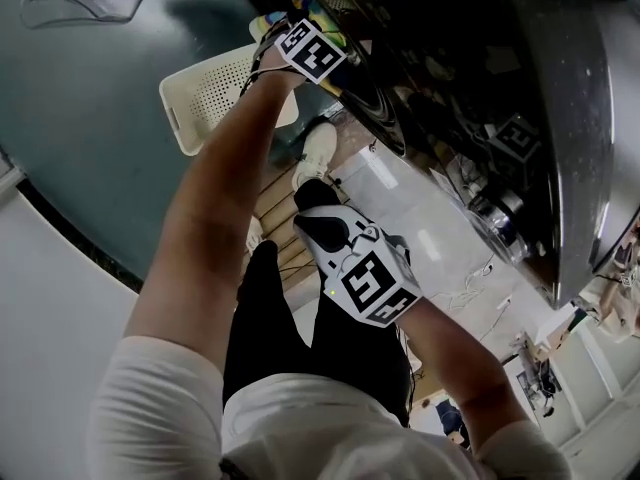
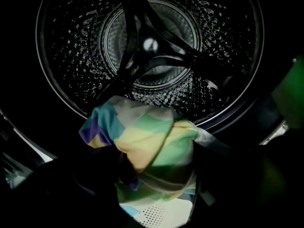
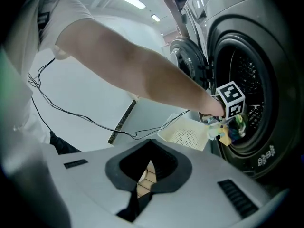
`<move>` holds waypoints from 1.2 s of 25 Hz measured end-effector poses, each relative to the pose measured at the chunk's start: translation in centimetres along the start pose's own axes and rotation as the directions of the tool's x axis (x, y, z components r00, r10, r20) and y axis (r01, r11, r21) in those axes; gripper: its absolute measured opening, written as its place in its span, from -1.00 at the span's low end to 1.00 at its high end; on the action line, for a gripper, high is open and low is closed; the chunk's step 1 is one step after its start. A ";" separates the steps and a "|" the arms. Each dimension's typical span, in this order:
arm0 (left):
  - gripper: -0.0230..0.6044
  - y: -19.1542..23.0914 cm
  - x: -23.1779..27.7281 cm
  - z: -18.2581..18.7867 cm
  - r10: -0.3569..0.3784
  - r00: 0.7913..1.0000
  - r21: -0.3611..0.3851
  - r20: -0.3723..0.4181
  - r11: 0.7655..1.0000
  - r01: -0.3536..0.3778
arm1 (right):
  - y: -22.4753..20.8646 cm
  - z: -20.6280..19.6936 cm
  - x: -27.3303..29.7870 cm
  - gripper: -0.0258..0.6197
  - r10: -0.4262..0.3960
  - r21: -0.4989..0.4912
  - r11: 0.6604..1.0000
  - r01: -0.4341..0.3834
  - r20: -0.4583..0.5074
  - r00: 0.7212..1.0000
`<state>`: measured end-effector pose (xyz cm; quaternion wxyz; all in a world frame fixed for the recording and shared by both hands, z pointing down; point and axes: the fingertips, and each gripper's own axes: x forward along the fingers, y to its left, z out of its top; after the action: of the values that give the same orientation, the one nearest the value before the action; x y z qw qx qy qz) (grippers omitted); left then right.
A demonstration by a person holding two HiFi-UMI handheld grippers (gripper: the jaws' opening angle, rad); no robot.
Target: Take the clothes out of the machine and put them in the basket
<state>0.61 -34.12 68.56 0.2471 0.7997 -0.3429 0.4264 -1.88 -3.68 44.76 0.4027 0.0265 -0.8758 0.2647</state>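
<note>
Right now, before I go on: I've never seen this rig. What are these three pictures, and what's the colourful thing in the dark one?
There is no robot here. A person holds a two-jaw tool in each hand. One picture comes from a camera on their head, looking steeply down. The other two come from cameras riding on the tools. The dark picture looks along the left tool into the washing machine's drum. The colourful thing is a multicoloured cloth between that tool's jaws, which stand wide apart and do not seem to pinch it. A cream basket lies beneath it. The right tool is away from the machine, jaws together and empty.
</note>
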 end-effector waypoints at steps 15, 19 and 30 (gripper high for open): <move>-0.35 0.5 -0.4 -1.1 0.002 0.999 -0.114 -0.040 0.993 -0.007 | -0.6 0.3 0.1 -0.91 -0.013 0.031 0.999 0.012 0.036 0.999; -0.47 0.0 -2.2 -0.8 0.010 1.000 -0.125 -0.028 0.992 -0.013 | -0.4 0.1 -0.3 -0.91 -0.031 0.025 0.999 0.031 0.037 0.999; -0.52 -1.5 -10.0 -1.6 -0.024 0.997 -0.194 0.070 0.980 0.037 | 2.7 1.1 -0.8 -0.91 -0.098 0.004 0.995 0.098 0.081 0.992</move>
<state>-3.06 -28.74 60.72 0.3189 0.7908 -0.3789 0.3597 -2.82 -2.06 42.45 0.3792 0.0804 -0.8891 0.2435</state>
